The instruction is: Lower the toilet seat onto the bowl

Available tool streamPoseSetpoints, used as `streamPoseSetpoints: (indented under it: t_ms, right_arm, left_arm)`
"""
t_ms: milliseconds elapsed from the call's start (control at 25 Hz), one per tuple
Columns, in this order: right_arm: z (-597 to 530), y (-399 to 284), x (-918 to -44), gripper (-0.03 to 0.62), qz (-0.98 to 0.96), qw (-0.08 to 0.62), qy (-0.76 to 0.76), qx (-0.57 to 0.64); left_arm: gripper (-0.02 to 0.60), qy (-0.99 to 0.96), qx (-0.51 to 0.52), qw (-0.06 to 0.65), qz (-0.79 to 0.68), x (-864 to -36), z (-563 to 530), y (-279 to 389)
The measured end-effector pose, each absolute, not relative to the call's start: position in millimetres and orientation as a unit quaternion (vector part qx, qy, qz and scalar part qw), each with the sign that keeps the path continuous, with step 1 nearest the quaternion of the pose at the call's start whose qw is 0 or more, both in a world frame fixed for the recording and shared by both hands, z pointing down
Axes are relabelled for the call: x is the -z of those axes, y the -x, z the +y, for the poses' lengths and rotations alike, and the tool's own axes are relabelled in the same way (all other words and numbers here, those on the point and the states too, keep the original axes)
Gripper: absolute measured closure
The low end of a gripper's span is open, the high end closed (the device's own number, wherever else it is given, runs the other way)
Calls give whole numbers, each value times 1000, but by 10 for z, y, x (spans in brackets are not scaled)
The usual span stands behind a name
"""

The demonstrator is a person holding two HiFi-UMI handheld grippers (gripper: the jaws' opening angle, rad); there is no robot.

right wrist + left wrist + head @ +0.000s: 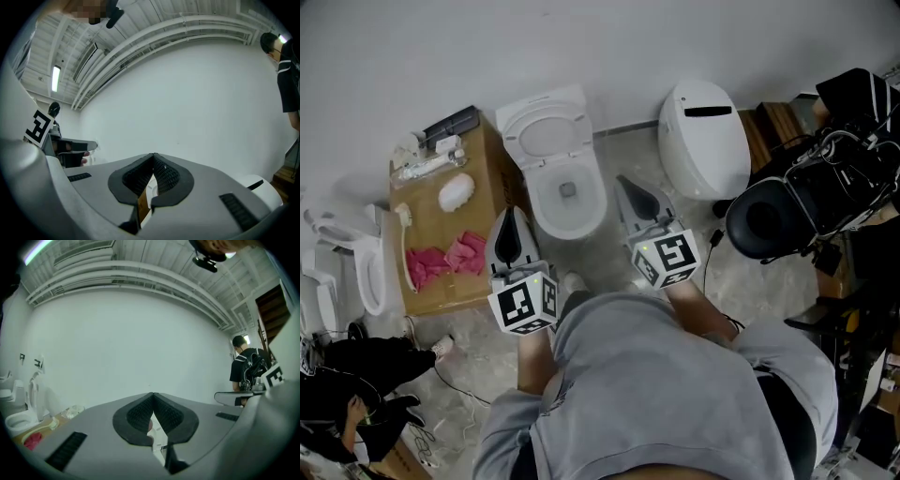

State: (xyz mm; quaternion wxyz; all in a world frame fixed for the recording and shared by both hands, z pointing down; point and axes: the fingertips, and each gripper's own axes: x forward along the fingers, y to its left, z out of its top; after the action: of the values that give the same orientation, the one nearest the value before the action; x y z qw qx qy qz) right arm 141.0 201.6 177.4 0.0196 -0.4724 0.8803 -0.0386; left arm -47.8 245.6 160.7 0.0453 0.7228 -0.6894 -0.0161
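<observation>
the toilet seat (546, 131) stands up by the far wall, over the open bowl (568, 199). the left tongs (512, 223) and right tongs (630, 193) are shut tight on nothing, one each side of the bowl. a brown worktop (492, 173) with pink cloths (441, 262) sits left, another toilet (703, 136) right. only the left gripper view shows a person (246, 367)

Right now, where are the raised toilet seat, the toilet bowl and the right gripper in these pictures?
toilet seat (514, 122): head view, left side of the raised ring.
toilet bowl (567, 232): head view, front of the rim.
right gripper (622, 180): head view, tip of its closed jaws.
</observation>
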Motion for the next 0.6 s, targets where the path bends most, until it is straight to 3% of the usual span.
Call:
streamPoseSetpoints:
  t_ms: [600]
  right_arm:
    - [1563,-502,-1856,595,853,-6,520,40]
  left_arm:
    - [580,-742,16,61,-668,-1736,1967,1614]
